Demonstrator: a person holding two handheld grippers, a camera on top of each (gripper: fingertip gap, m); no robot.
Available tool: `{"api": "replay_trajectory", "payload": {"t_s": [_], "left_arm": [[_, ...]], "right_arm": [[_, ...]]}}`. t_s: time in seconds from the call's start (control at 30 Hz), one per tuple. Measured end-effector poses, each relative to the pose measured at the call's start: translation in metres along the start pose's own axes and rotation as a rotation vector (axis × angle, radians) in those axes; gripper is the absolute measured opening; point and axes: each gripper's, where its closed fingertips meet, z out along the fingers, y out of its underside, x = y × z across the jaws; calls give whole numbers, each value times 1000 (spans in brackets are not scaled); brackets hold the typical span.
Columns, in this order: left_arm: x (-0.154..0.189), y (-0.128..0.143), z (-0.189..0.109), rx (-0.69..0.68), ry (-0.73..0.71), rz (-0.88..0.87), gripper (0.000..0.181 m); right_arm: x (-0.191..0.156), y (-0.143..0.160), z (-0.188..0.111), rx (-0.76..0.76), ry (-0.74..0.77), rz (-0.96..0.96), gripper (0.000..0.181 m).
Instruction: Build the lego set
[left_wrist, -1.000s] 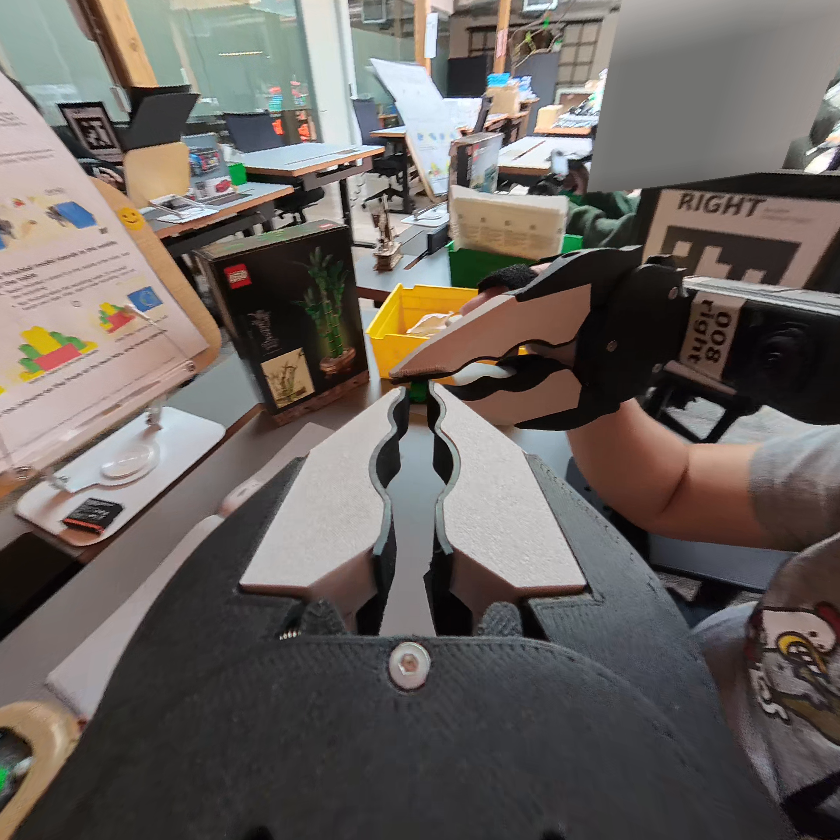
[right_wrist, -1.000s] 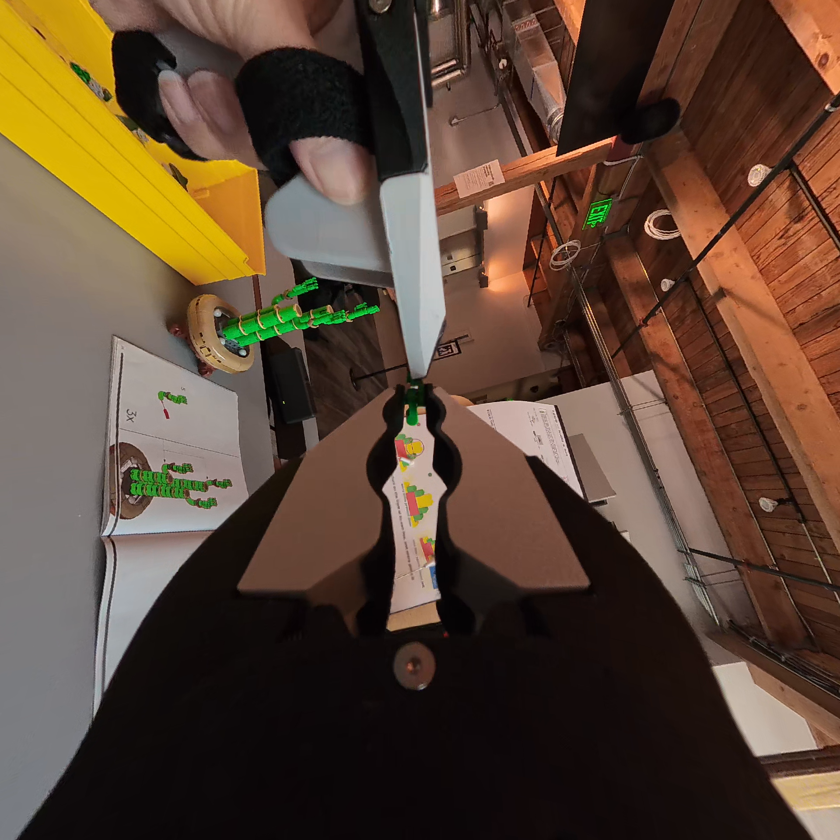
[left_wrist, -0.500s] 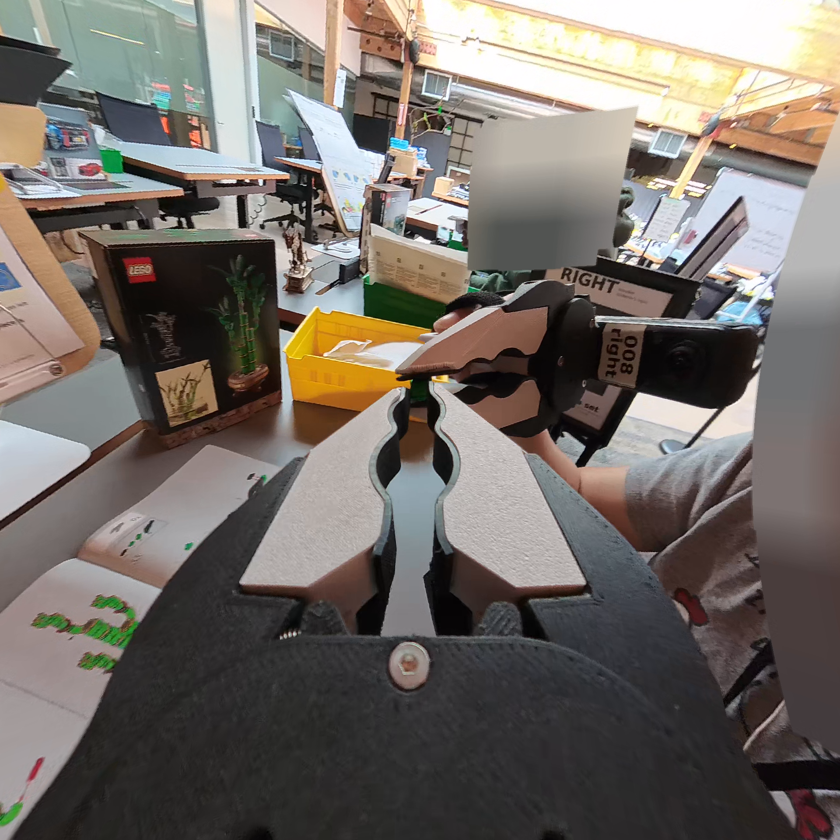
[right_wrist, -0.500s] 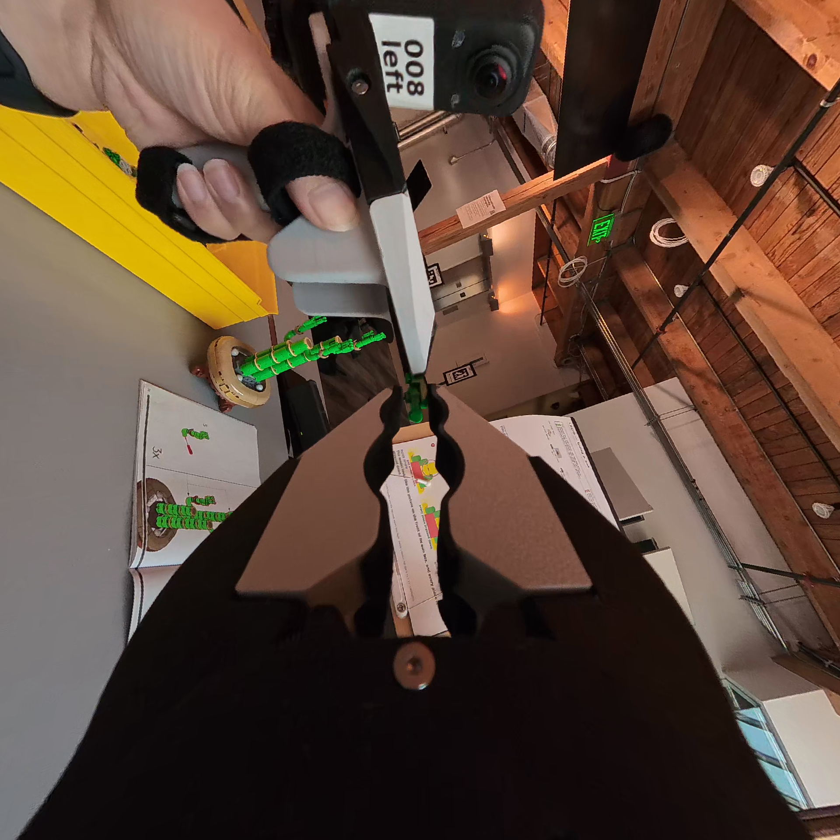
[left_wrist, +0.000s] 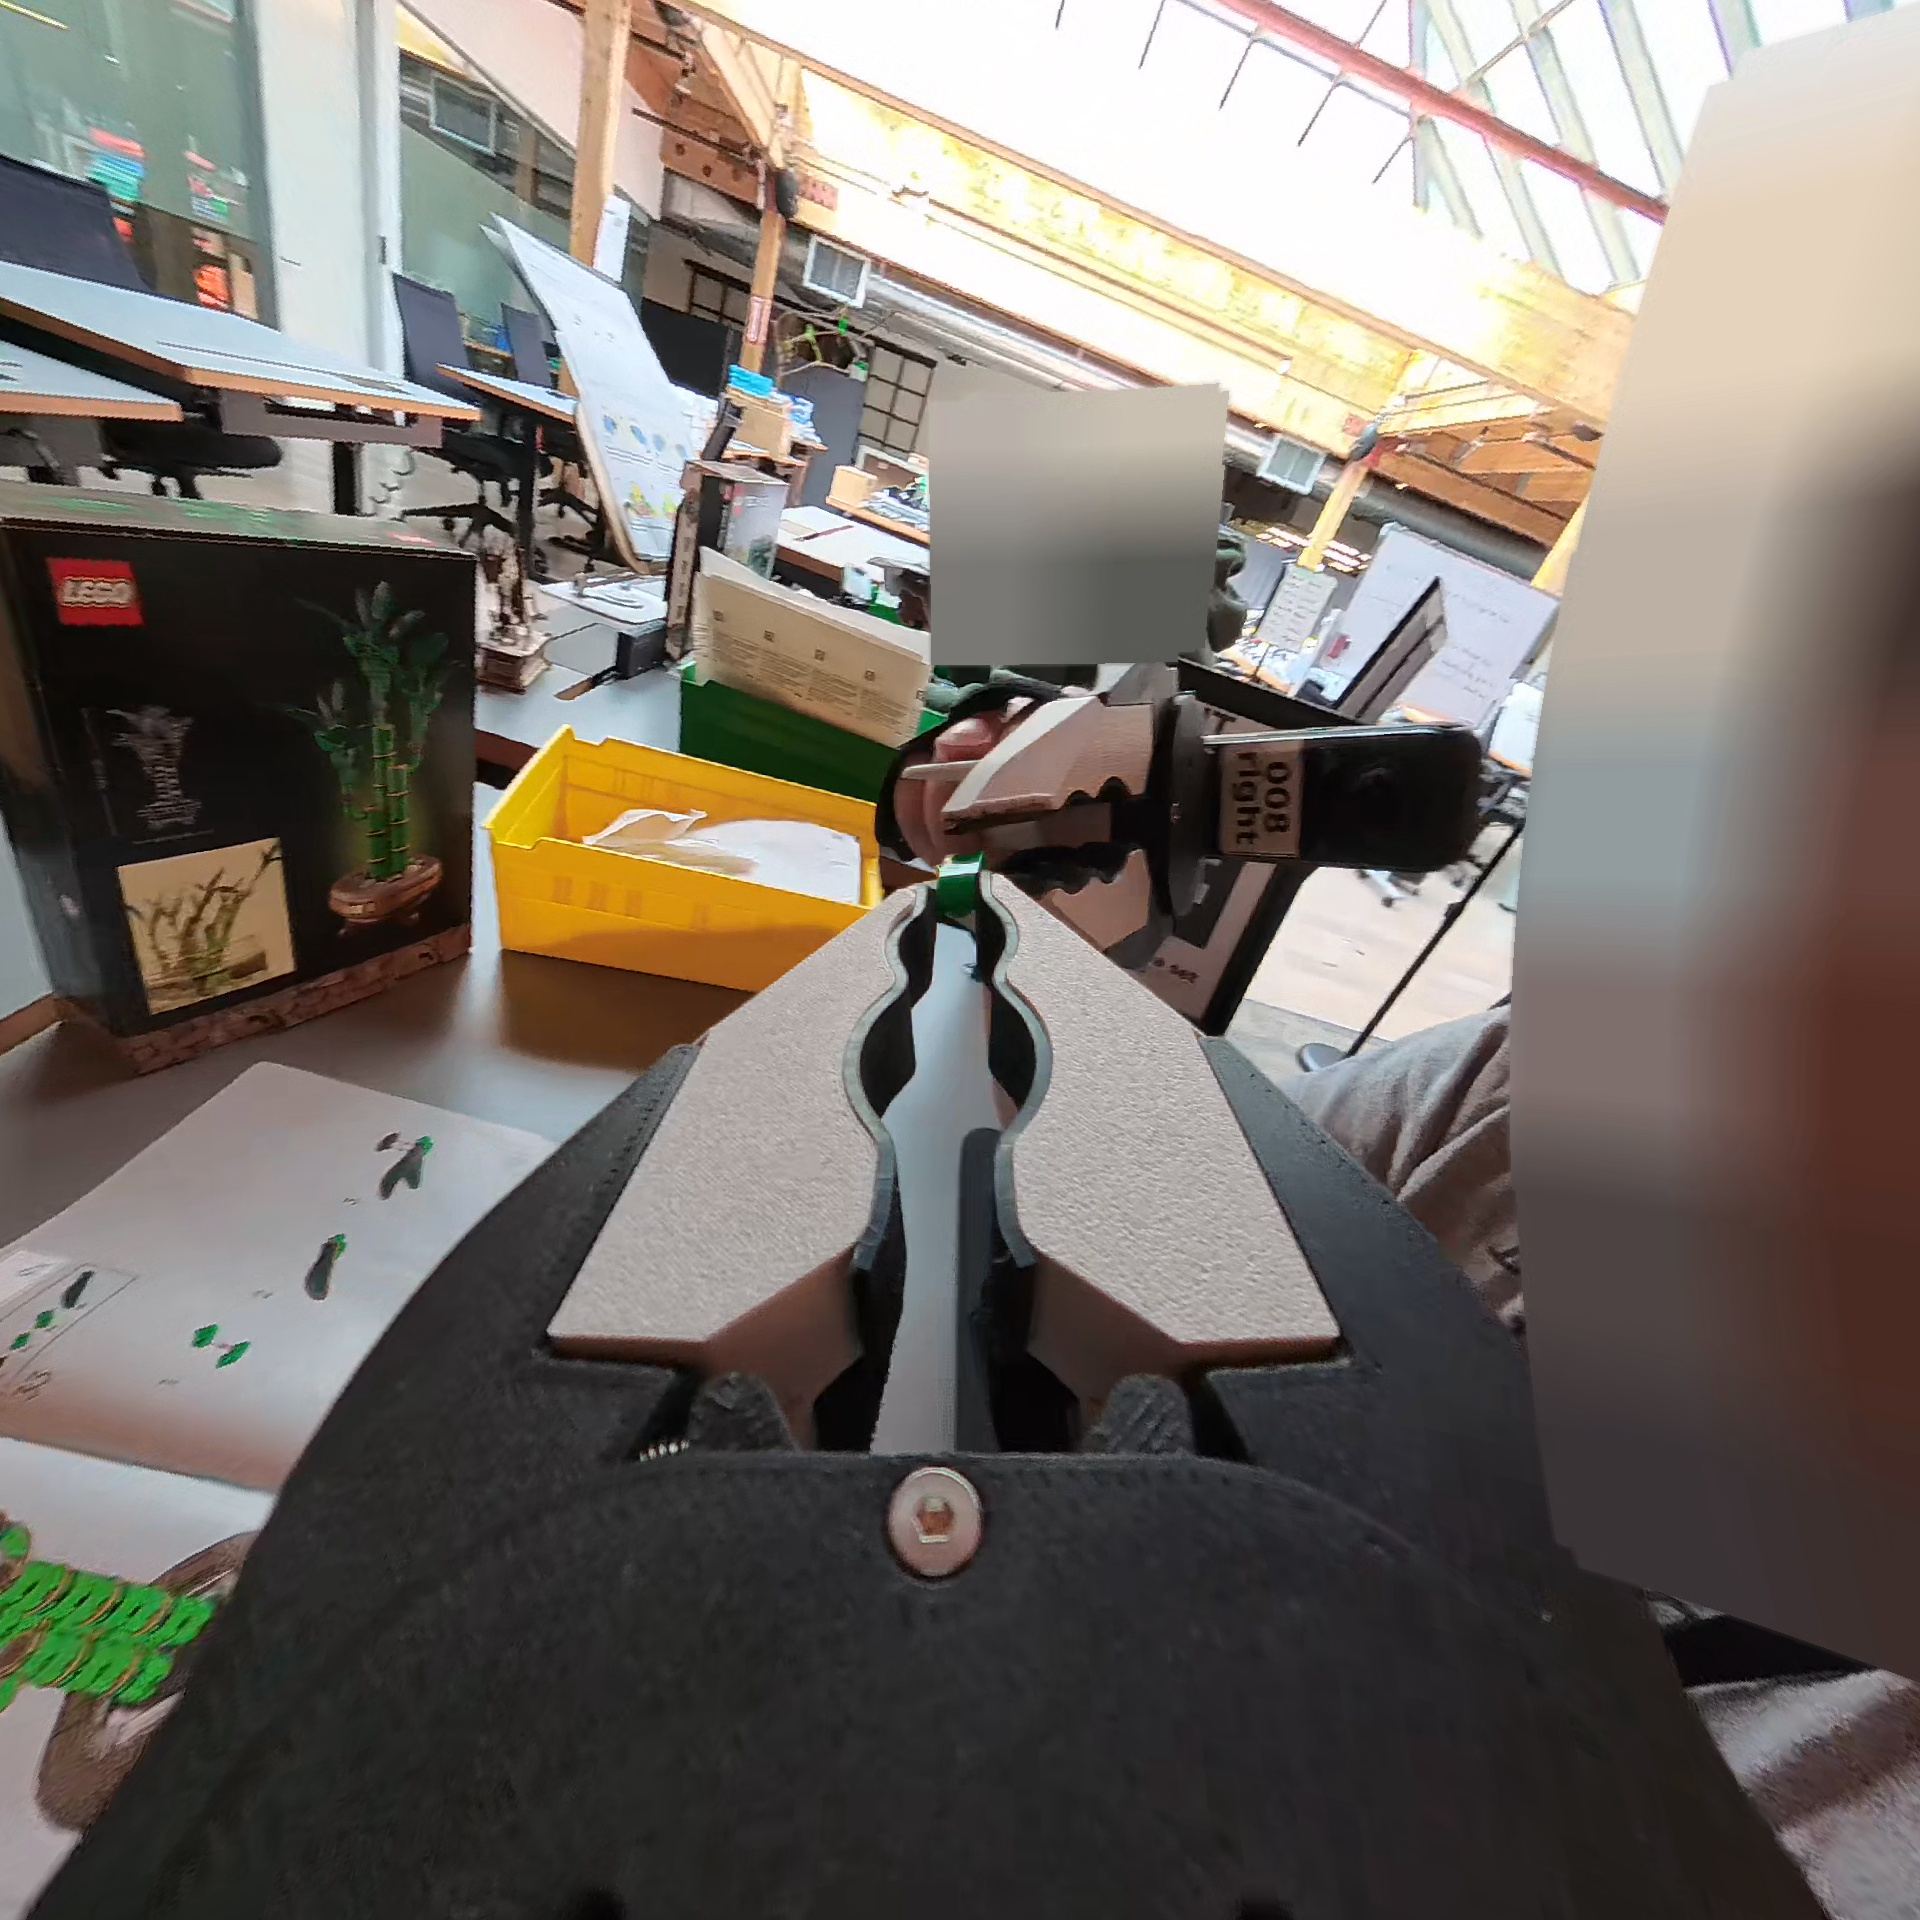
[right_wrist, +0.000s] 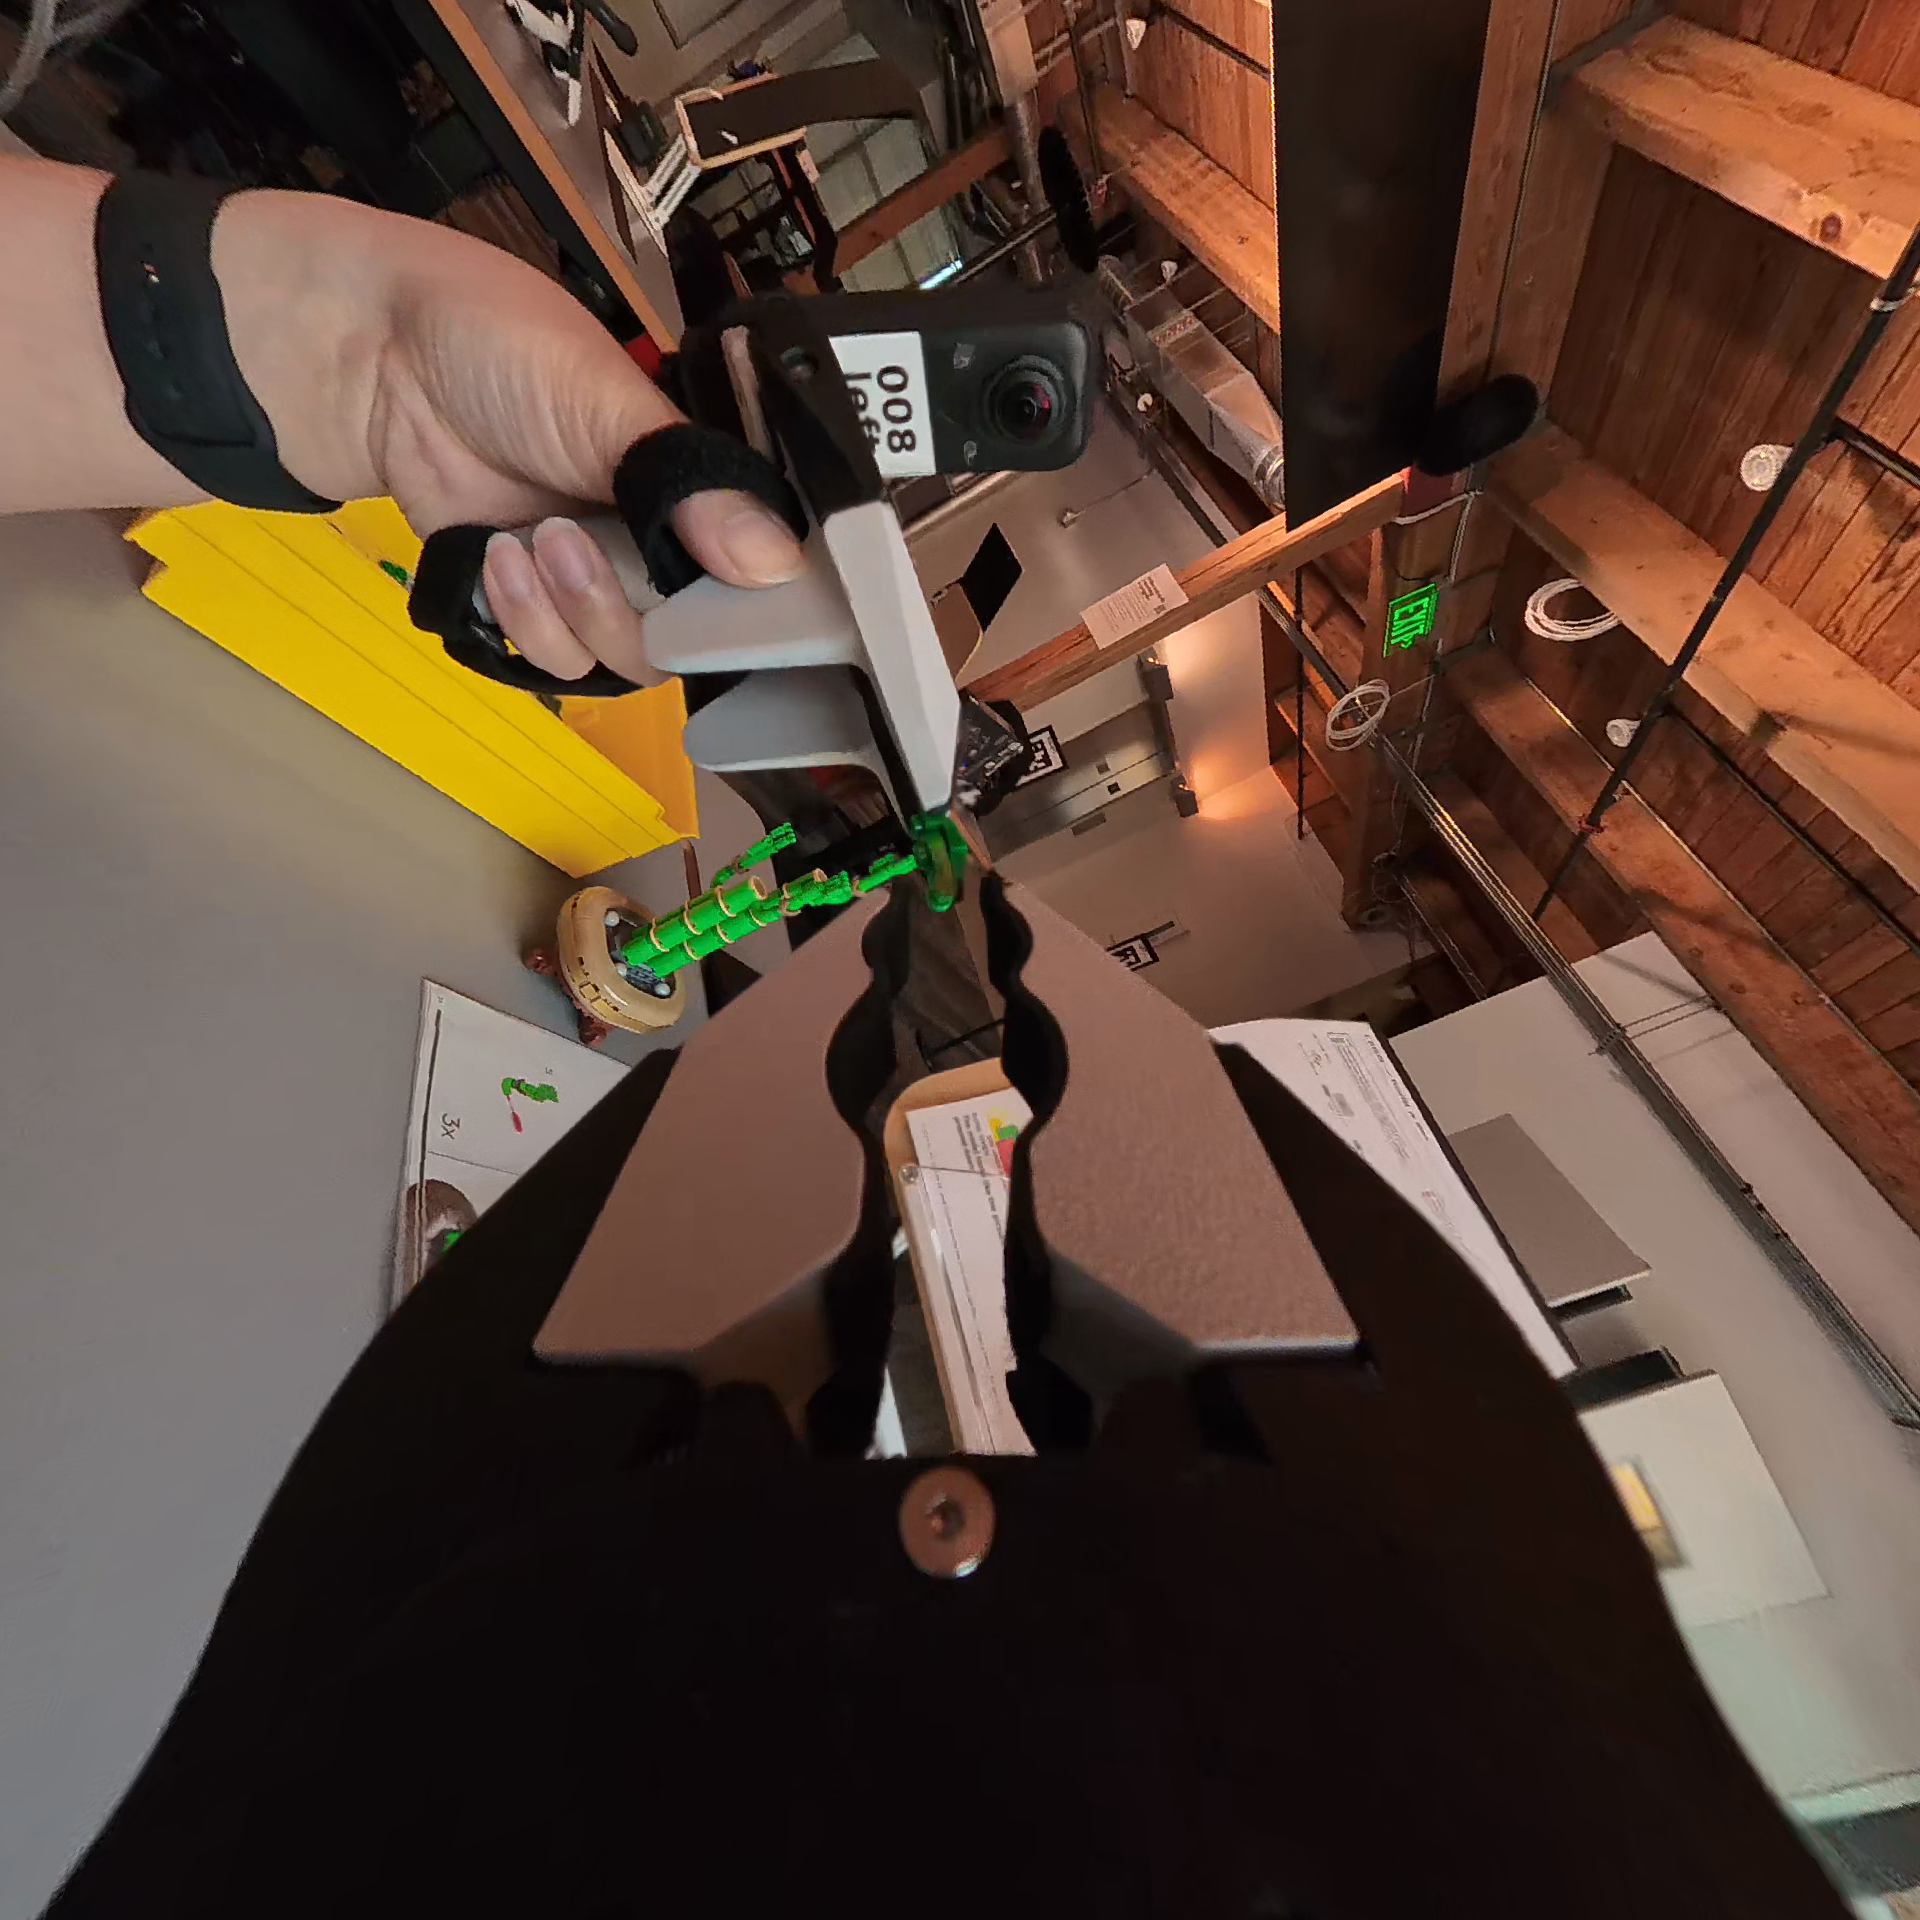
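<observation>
Between the left tongs' (left_wrist: 958, 902) tips, a green piece (left_wrist: 957, 894).

Matt grainy grey pads on left hand-held gripper (left_wrist: 956, 902), glossy green plastic lego piece (left_wrist: 957, 892), smooth yellow plastic bin (left_wrist: 665, 914), glossy cardboard box (left_wrist: 239, 769), matt counter (left_wrist: 582, 1018).

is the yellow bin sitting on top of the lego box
No, the yellow bin stands on the table beside the black lego box, not on top of it.
</observation>
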Motion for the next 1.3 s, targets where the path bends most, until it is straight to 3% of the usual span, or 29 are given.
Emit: {"api": "replay_trajectory", "payload": {"t_s": [0.17,0.27,0.53,0.77,1.3], "left_arm": [[4,-2,0,16,33,-11,5],[12,-6,1,31,52,52,5],[45,-4,2,-6,11,521,5],[58,8,9,-49,-1,744,5],[57,6,12,-41,-63,846,5]], "right_arm": [[2,-6,-7,91,-43,113,10],[7,-15,-12,195,-123,342,15],[5,-38,-27,358,-377,720,33],[-12,-43,-26,334,-473,716,23],[-8,-47,-26,344,-453,711,10]]}}
